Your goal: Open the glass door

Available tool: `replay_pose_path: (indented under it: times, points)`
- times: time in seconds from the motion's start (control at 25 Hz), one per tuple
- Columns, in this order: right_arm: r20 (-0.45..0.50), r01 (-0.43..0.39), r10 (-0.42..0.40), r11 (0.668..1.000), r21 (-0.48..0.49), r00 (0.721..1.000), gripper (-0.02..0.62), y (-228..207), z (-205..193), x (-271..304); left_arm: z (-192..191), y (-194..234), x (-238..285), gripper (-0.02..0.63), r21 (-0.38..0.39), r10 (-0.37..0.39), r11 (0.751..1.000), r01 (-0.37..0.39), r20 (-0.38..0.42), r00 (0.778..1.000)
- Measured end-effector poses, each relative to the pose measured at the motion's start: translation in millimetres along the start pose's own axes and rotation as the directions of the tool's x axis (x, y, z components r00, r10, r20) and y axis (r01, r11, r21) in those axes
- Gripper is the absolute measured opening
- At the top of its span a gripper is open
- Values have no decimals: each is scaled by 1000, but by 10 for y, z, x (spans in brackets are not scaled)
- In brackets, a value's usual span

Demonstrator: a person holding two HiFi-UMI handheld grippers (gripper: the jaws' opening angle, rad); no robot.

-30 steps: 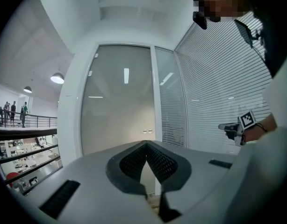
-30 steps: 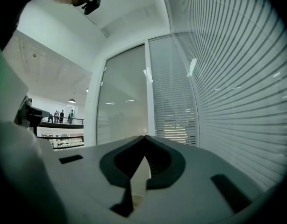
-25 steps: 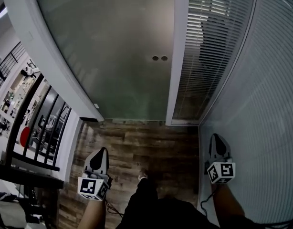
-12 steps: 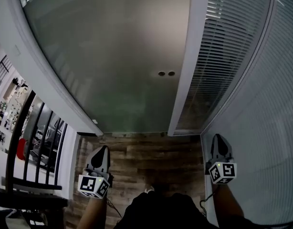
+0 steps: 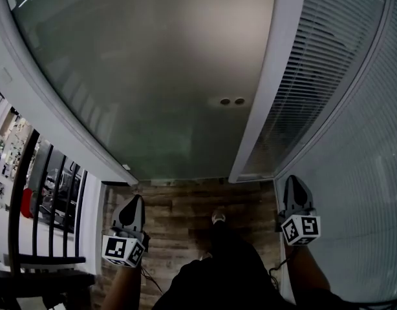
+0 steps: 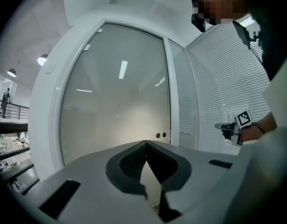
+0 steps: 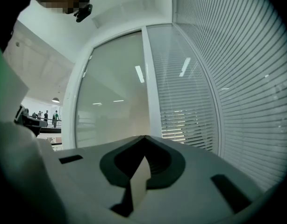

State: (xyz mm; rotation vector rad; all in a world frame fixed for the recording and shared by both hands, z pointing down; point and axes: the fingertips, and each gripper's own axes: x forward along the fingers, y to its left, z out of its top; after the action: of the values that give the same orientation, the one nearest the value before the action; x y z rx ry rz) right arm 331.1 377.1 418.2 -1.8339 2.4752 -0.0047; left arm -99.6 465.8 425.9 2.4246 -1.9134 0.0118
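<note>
Left gripper [image 6: 146,143] — jaws closed, tips meeting, nothing between them. Right gripper [image 7: 143,138] reads the same: closed and empty. Both point level at the glass door [image 5: 153,76], which stands straight ahead across a strip of wooden floor [image 5: 185,205]; neither touches it. Two round fittings [image 5: 232,101] sit near the door's right edge, just beside the white frame post [image 5: 271,89]. Judgement: the right gripper is nearer that edge — the pane runs upright, so the reach goes forward and slightly inward.

dark wood-plank floor [image 5: 179,205] with 1 shoe [image 5: 218,217] standing on it.
</note>
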Motion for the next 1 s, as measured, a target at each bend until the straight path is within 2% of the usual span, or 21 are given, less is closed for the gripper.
replay_pose_path:
  times: [0.12,0.28,0.4,0.68,0.84,1.0]
  points:
    - [14,-20,20,1000,-24,1000,-12,57,-12,249,51,130,131,6,15,14,1000,-14,12,1000]
    - [20,-43,43,999,3,999,-12,141,-72,734,186,332,361,6,32,38,999,-38,20,999]
    - [22,-72,72,997,4,997,-12,221,-98,1129,259,445,583,6,39,26,999,-27,19,999]
    - [16,-123,123,992,9,992,-12,279,-256,1999,420,706,1289,6,23,67,998,-67,2,998]
    - [-4,-154,154,988,30,988,-12,374,-524,2483,445,775,1783,6,39,50,998,-50,6,999]
    - [-33,-196,197,980,26,980,-12,482,-523,2893,689,803,2211,6,39,47,998,-48,22,999]
